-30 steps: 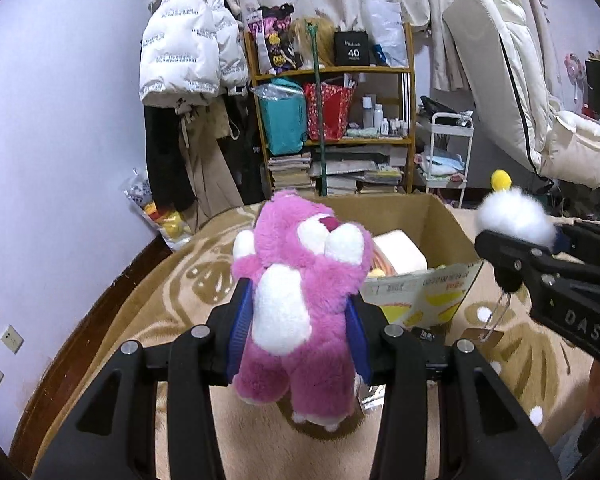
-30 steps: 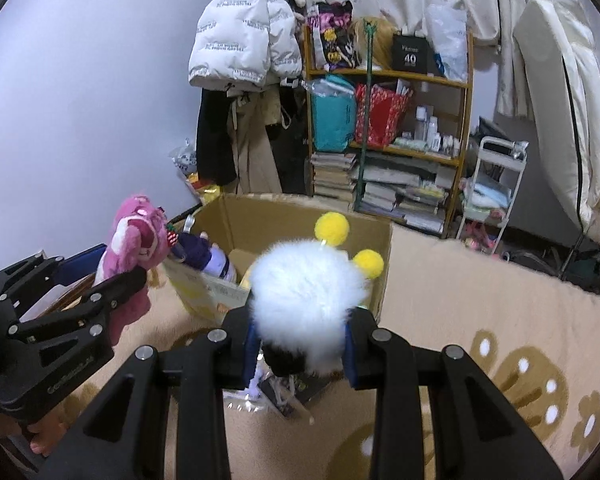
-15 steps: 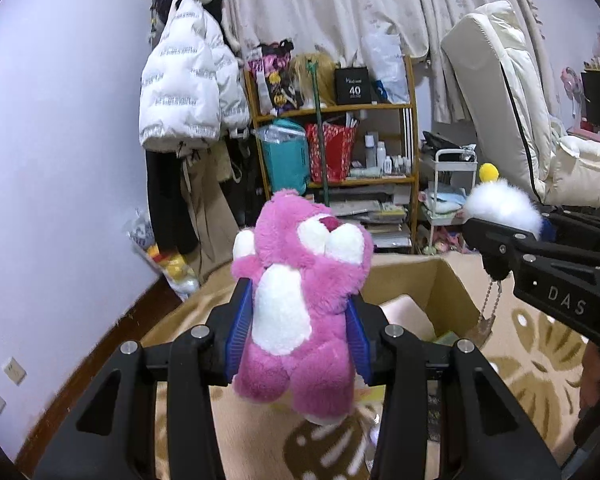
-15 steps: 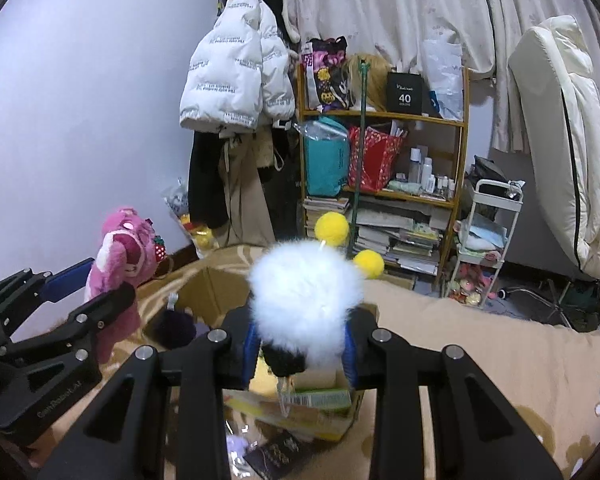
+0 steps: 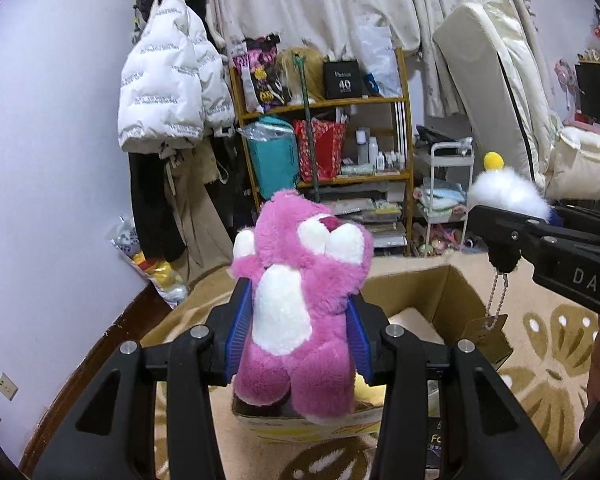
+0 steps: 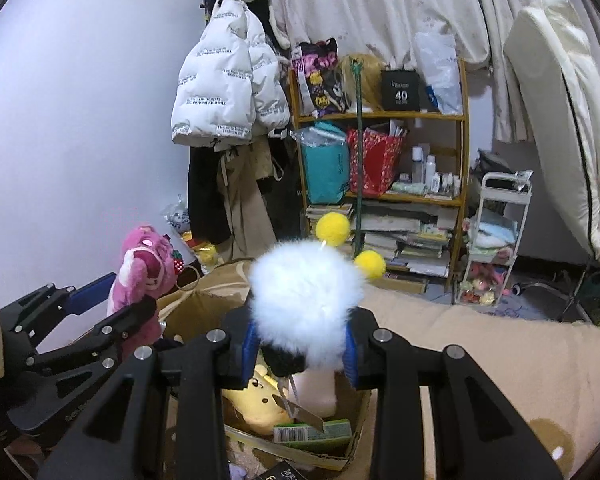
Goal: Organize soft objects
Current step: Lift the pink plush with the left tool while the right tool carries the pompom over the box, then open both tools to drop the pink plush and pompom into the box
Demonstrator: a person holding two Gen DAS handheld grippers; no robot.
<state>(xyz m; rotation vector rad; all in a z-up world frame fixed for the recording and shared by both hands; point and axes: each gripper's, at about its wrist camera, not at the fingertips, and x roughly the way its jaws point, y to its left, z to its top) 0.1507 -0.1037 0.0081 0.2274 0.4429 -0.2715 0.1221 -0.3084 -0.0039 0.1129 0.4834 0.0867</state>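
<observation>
— While both toys hung over the cardboard box point(image 6: 204, 308), which filled the lower middle of the right wrist view, how did the grips look?

— The left gripper point(image 5: 298, 336) was clenched on the pink plush bear point(image 5: 300, 304) at its waist, blue pads pressed into the fur, at the centre of the left wrist view. The right gripper point(image 6: 300, 344) squeezed the white fluffy toy point(image 6: 306, 300) with yellow pompoms at the centre of its own view.

— And doing the drop well?

— I'd judge each toy should be brought over the open mouth, lowered inside the walls, then let go. Plush springs back, so a high release could bounce it off the rim. The bear, being bulkier, probably wanted the emptier side.

— What crowded the way?

— Inside the box lay a yellow plush point(image 6: 256, 400), a pale pink toy point(image 6: 316, 390) and a green packet point(image 6: 312, 434), low in the right wrist view. The white toy's bead chain point(image 5: 496, 296) and tag dangled at the right of the left wrist view and could snag the box wall. The two grippers sat near each other, so I'd stagger the releases. A shelf point(image 5: 324, 140) stood well behind, at upper centre.
</observation>
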